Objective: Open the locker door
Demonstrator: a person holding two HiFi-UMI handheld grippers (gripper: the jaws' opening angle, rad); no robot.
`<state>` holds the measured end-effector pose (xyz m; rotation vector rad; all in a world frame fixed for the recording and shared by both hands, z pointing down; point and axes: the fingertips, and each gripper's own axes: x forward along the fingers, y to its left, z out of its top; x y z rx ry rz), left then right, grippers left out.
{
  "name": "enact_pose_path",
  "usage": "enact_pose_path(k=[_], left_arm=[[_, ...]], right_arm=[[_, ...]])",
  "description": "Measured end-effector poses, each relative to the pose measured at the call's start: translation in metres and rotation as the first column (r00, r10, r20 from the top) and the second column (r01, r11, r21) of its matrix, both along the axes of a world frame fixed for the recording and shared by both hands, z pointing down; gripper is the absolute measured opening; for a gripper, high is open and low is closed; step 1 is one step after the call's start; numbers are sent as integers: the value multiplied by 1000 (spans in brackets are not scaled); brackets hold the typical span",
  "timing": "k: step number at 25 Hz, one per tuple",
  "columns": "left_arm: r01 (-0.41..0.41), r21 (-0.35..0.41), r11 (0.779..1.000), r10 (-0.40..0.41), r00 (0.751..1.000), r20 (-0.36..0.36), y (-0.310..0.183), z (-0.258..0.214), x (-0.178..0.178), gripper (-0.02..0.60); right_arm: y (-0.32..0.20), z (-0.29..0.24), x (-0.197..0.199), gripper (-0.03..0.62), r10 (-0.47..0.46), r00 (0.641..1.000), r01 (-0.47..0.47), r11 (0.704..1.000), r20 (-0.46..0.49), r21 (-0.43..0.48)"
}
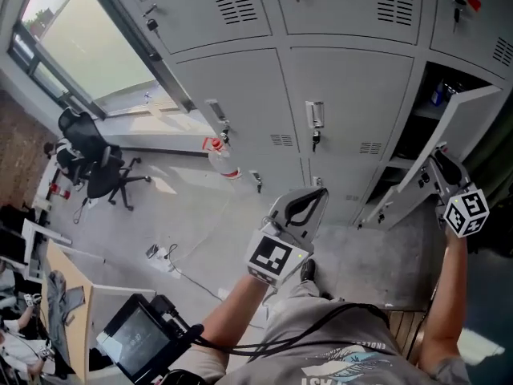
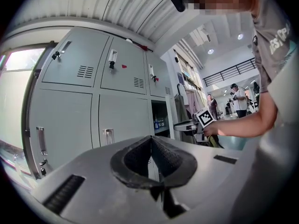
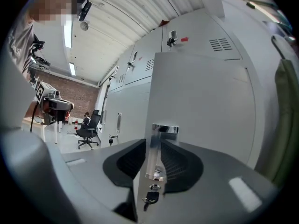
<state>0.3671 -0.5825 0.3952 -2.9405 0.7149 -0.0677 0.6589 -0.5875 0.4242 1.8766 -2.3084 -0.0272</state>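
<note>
The grey locker door at the right of the head view stands swung out, its compartment showing a shelf inside. My right gripper is at the door's free edge. In the right gripper view the door fills the right side, and its chrome handle with a key below it stands between the pads of my right gripper, which flank it closely without clearly pressing. My left gripper hangs in mid-air before the shut lockers, its pads together on nothing.
Rows of shut grey lockers line the wall. A black office chair stands by the window at left. A bottle and a power strip are on the floor. A green cloth hangs right of the door.
</note>
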Motion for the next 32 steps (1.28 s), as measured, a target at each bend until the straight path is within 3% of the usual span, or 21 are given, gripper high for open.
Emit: enact_pose_path(k=[5,12,22,32], left_arm=[[8,15,1000,-8,1000,20,20,-9,-10,8],[9,26,1000,-10,999,41,48,-17,-29,8],[-16,31,999,15,999,41,93,-20,-97,8],[-134,40,990,132,990,42,205,-21,-207,8]], right_arm=[[35,-12,-2,94,70,998,-70,996,1,48],[91,-53,-46,60,26,999,-31,985,37,168],[183,-111,-186,1,-100,991,71,956,87,286],[300,-116,-340,-14,-92,992,61,954,91,294]])
